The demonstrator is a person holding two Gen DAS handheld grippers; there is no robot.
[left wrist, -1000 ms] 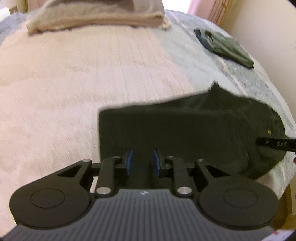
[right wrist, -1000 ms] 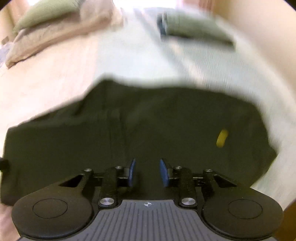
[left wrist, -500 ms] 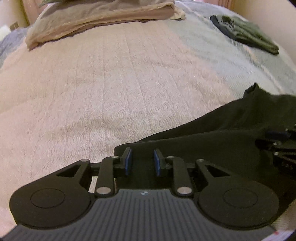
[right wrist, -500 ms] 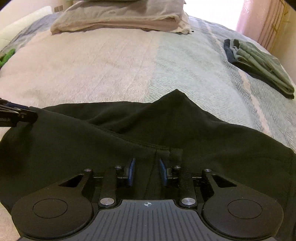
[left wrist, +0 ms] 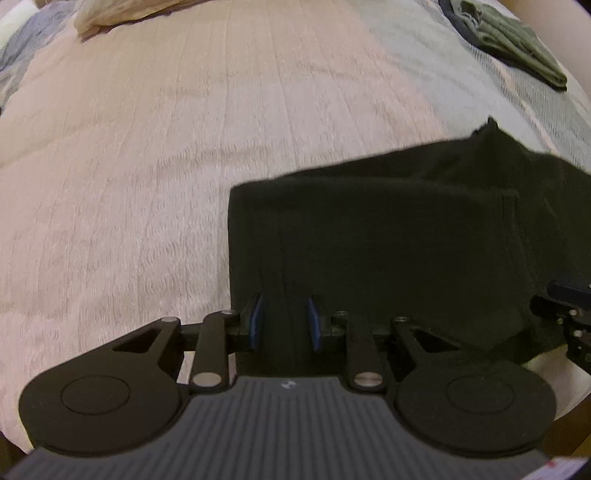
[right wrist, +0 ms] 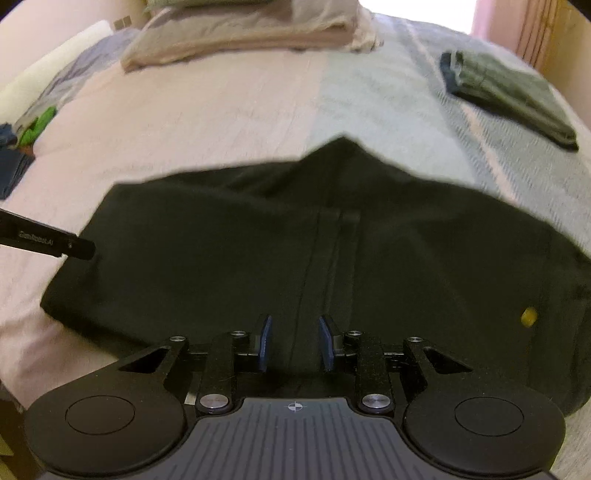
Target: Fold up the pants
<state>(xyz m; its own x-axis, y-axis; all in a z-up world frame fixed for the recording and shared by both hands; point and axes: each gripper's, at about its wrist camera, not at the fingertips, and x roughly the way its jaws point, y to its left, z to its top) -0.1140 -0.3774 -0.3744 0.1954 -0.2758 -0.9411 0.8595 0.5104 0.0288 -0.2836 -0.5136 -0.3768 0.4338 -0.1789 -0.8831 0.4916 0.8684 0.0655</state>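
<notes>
Black pants point(left wrist: 388, 251) lie folded on the bed, their left edge straight and a pointed bit of cloth sticking up at the far side. My left gripper point(left wrist: 285, 320) is at their near left edge, blue pads narrowly apart with creased black cloth pinched between them. My right gripper point(right wrist: 294, 341) holds the near edge of the pants point(right wrist: 258, 240) further right, a seam running up from between its pads. A small yellow button point(right wrist: 529, 316) shows on the right. Each gripper's tip shows in the other's view: the left gripper point(right wrist: 48, 240) and the right gripper point(left wrist: 569, 314).
The bedspread point(left wrist: 166, 166) is pink on the left and pale blue point(right wrist: 388, 99) on the right. Stacked pillows point(right wrist: 243, 33) lie at the head. A folded green and navy garment point(right wrist: 509, 96) rests far right. Green and blue items point(right wrist: 33, 129) sit at the left edge.
Half a second ago the pants sagged loosely between the grippers; now they lie flatter, as a squarer folded shape. Both views have shifted and are slightly blurred with motion.
</notes>
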